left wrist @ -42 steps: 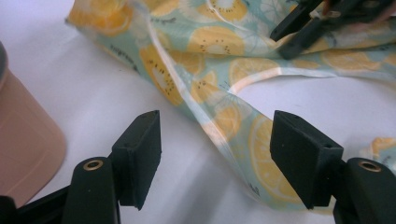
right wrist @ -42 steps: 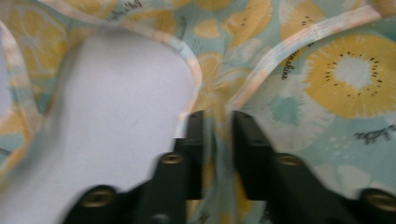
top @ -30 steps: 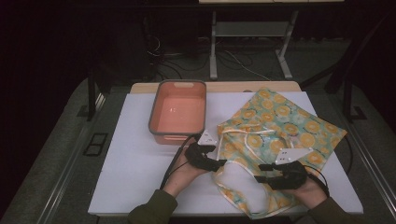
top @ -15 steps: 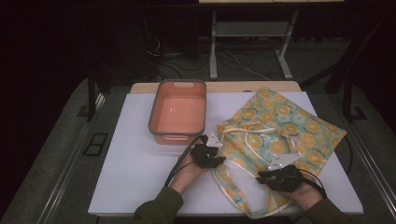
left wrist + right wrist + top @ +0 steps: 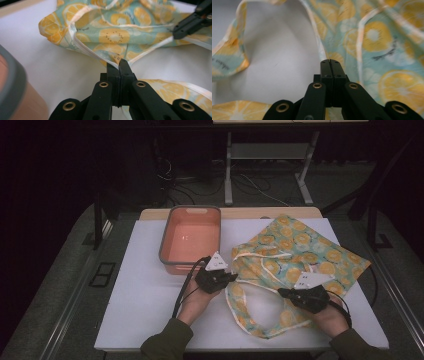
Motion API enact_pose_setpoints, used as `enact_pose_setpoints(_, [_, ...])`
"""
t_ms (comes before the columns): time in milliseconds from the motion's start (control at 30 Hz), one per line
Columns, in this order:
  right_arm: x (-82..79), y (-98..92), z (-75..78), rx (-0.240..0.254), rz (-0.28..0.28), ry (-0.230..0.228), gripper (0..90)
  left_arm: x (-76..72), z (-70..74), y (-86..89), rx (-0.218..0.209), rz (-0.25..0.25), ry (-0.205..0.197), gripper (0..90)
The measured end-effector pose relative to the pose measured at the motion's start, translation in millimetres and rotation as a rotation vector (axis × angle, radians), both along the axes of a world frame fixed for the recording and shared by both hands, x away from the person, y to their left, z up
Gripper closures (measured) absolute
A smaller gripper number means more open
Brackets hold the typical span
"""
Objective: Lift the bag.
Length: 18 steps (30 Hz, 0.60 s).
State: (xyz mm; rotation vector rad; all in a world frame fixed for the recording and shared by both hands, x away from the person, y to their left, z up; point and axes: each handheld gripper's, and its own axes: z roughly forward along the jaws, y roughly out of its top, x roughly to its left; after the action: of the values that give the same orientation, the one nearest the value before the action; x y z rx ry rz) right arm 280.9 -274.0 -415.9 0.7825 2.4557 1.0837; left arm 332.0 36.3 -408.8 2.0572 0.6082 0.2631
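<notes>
**A:** Gripping what, exactly, and where is it?

**B:** A teal cotton apron printed with yellow lemon slices [image 5: 300, 255] lies rumpled on the white desk [image 5: 145, 295], just right of a salmon-pink plastic tub with a grey rim [image 5: 191, 237]. The left tool [image 5: 119, 63] has just closed fully on the apron's white-piped edge nearest the tub. The right tool [image 5: 329, 62], farther from the tub, has just closed too; its jaws meet at the piped edge of the neck loop, though whether cloth is pinched there I cannot tell.

**A:** How should the step be done well?

**B:** My judgement: confirm the right tool truly has the hem, then lift both together, level, drawing them apart so the cloth spreads without twisting. Keep the pull gentle; thin piping could slip out. Steer clear of the tub so the hanging fabric doesn't drag across its rim.
</notes>
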Motion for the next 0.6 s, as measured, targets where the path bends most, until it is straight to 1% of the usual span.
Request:
enact_pose_setpoints(167, [7.5,-8.2,14.2,0.068,-0.036,-0.052,90.0,-0.4,15.2,3.6,-0.041,0.005,-0.04,89.3])
enact_pose_setpoints(267, [12.3,-10.2,21.9,0.093,-0.048,-0.087,90.0,1.1,24.8,7.1,-0.077,0.017,-0.065,89.3])
enact_pose_setpoints(333, [15.8,-10.5,28.0,0.109,-0.059,-0.11,90.0,2.8,31.0,8.8,-0.09,0.027,-0.081,89.3])
enact_pose_setpoints(433, [22.4,-10.6,38.3,0.128,-0.074,-0.146,90.0,6.4,41.4,10.3,-0.123,0.041,-0.106,89.3])
enact_pose_setpoints(467, [24.3,-10.5,42.1,0.134,-0.08,-0.154,90.0,7.5,45.2,10.6,-0.131,0.043,-0.114,89.3])
enact_pose_setpoints(500, [26.5,-10.6,46.1,0.137,-0.083,-0.173,90.0,8.7,49.0,10.7,-0.138,0.044,-0.125,89.3])
enact_pose_setpoints(600, [31.8,-12.1,58.5,0.173,-0.101,-0.202,90.0,11.7,60.3,11.3,-0.156,0.048,-0.148,89.3])
